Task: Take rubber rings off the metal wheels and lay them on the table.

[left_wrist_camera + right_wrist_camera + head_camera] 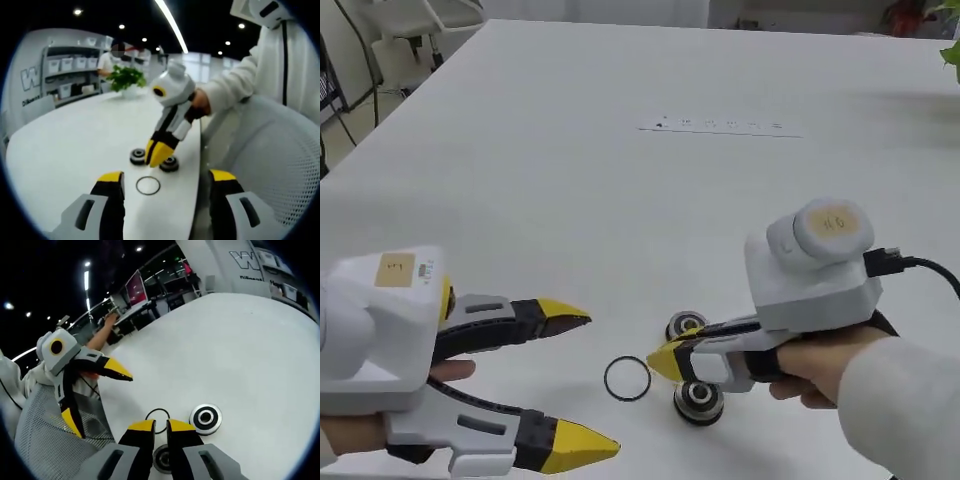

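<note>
A broad white tabletop (520, 180) runs away from you, with a thin printed strip (720, 126) lying well out toward its far edge. Close to the near edge, a thin black rubber ring (627, 378) lies flat on the bare surface, its opening facing straight up. As a plain circle, it has no long axis. Just to its right lie two small round metal wheels with dark rims, both on their sides with the bore pointing up: the farther wheel (686, 326) and the nearer wheel (700, 400). Your right gripper (665, 362) reaches in from the right and points left, angled down. Its yellow tips are pressed nearly together with nothing visible between them, and they sit between the two wheels, just beside the ring. Whether they touch the tabletop is not clear. Your left gripper (602, 382) comes in from the left with its jaws spread wide and empty, one yellow tip beyond the ring and one nearer you, both apart from the ring
</note>
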`<state>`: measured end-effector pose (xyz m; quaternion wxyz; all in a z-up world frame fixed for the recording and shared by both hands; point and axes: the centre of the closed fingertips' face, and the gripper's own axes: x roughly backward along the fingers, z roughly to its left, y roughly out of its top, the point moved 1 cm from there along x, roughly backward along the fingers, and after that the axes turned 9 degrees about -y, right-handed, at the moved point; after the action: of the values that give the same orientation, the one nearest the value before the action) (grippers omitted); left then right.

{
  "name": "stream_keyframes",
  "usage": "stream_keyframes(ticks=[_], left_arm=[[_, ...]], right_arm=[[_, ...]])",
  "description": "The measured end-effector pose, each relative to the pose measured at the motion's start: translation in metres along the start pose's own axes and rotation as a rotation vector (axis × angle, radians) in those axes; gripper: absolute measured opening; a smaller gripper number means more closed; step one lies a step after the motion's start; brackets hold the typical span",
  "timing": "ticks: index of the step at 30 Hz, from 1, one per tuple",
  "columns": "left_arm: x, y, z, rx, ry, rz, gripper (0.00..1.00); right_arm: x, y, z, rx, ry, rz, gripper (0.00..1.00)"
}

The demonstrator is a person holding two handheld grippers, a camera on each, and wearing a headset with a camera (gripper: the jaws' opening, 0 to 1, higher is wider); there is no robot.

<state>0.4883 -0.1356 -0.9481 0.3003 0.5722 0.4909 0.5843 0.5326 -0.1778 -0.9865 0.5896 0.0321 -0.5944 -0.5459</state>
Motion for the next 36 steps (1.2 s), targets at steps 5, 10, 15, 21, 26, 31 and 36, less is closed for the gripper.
stream_keyframes(ticks=[5, 10, 15, 21, 26, 31, 36], left_arm=[[0.000, 0.001, 0.000, -0.002, -0.002, -0.004, 0.68], [0.000, 0.003, -0.001, -0.003, -0.007, -0.015, 0.66], [0.000, 0.004, -0.001, -0.003, -0.007, -0.017, 0.65], [-0.001, 0.002, -0.002, 0.000, -0.012, -0.010, 0.64], [-0.001, 0.002, -0.002, 0.004, -0.012, -0.006, 0.64], [0.000, 0.003, -0.001, 0.006, -0.006, -0.012, 0.63], [0.001, 0.003, -0.001, 0.001, -0.001, -0.005, 0.62]], right_arm=[[0.010, 0.006, 0.004, 0.102, 0.008, -0.022, 0.08], [0.024, 0.012, 0.004, 0.173, -0.013, -0.043, 0.08], [0.042, 0.016, -0.002, 0.180, -0.014, -0.083, 0.10], [0.063, 0.014, -0.014, 0.194, -0.030, -0.117, 0.12], [0.073, 0.010, -0.026, 0.183, -0.050, -0.117, 0.16], [0.074, 0.003, -0.028, 0.184, -0.027, -0.119, 0.19], [0.065, -0.008, -0.029, 0.208, -0.001, -0.078, 0.21]])
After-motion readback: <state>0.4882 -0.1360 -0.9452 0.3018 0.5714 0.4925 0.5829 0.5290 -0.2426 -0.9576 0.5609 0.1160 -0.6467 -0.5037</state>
